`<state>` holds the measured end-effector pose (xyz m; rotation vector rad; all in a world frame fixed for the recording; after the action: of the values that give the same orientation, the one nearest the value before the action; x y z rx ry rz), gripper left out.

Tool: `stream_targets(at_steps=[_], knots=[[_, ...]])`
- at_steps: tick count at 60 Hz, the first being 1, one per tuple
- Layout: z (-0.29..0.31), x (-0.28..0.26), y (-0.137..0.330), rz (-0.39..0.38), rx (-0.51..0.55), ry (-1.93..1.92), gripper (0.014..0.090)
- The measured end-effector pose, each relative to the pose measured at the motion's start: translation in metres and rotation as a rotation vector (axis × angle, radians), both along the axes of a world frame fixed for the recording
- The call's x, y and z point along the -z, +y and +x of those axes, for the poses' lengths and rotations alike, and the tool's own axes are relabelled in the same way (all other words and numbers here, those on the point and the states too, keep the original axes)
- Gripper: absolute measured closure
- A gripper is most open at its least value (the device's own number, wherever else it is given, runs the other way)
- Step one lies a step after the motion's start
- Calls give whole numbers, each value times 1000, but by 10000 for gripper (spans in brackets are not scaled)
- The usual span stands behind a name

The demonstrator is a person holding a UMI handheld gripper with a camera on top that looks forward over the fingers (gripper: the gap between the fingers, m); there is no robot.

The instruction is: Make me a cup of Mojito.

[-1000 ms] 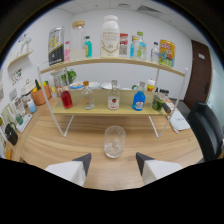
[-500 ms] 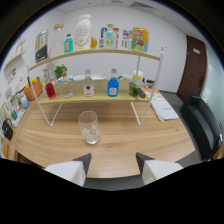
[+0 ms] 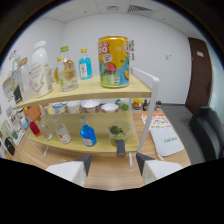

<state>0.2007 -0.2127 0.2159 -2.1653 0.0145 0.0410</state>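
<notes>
Two pale fingers of the gripper stood apart with a clear gap between them and held nothing; bare wooden table showed in that gap. Just beyond the fingers stood a two-tier shelf with wooden boards and a white frame. On its lower board, straight ahead of the gap, sat a clear glass bowl with green limes or leaves in it; I could not tell which. A small dark object stood just in front of the bowl at the shelf's edge, too blurred to name. Left of the bowl stood a blue bottle, and further left several clear bottles and one with red contents. Behind them, in the shadow of the upper board, a row of small cups or tubs was visible. On the upper board stood a tall yellow can with bright pictures, nearest the shelf's right end, then a small blue-labelled bottle, a clear bottle with a green cap and a large white jug. Papers lay on the table right of the shelf, near a dark chair.
</notes>
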Motion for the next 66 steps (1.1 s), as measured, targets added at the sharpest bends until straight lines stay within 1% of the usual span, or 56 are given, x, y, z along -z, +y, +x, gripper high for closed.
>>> stream_targets(at_steps=[8, 12, 16, 19, 24, 27, 36, 39, 42, 43, 44, 45, 51, 60, 66], knots=[[11, 19, 29, -45, -6, 1, 252], [15, 28, 39, -68, -4, -4, 308], [15, 37, 46, -93, -15, -10, 381], [19, 44, 49, -110, -21, -11, 458], [16, 50, 52, -141, -25, 5, 556], [14, 52, 52, -152, -32, 13, 603], [12, 55, 55, -172, -47, -4, 804], [12, 55, 56, -178, -46, -10, 823], [12, 57, 56, -185, -49, -11, 821], [12, 57, 56, -186, -47, -11, 776], [13, 57, 56, -189, -41, -16, 847], [14, 57, 57, -188, -34, -19, 855], [12, 57, 58, -193, -29, 3, 862], [12, 55, 58, -170, -4, 16, 880], [10, 51, 49, -162, 18, 40, 883]])
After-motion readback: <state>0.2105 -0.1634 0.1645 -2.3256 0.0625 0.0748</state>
